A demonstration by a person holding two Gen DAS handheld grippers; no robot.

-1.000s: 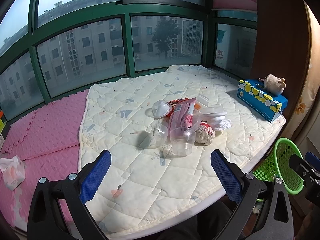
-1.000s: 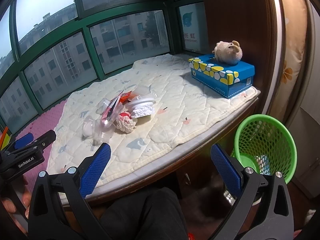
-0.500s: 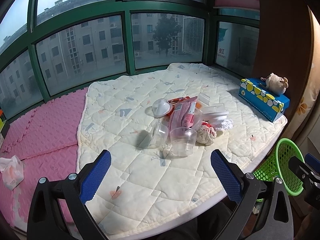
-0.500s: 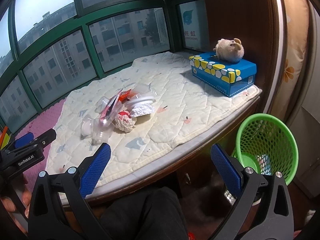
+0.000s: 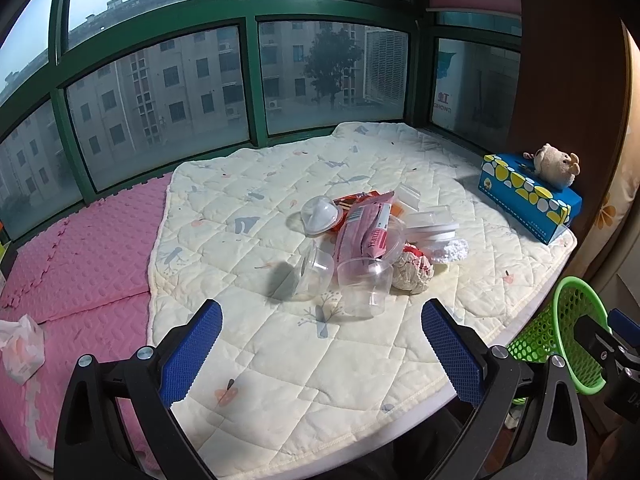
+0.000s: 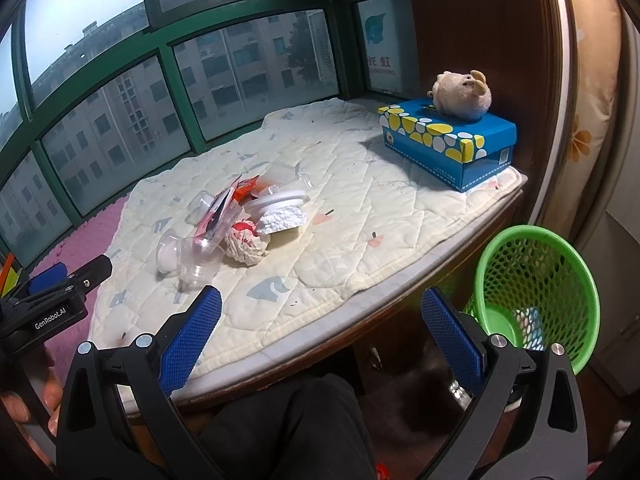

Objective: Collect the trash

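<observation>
I am holding my left gripper (image 5: 321,354) and right gripper (image 6: 321,344) wide apart, both empty. The trash (image 5: 370,240) is lying heaped mid-quilt (image 5: 280,360) (cups, wrappers, foam), well apart from my green bin (image 6: 536,300) standing below the ledge.

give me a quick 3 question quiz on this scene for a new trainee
1. True or false: the left gripper holds a cup.
2. What sits on the blue tissue box? A) plush toy B) cup C) wrapper
3. Fill in: the green mesh basket stands on the ____, beside the ledge.

Key:
1. False; both it and the right gripper are open and empty.
2. A, the plush toy.
3. Floor.
</observation>
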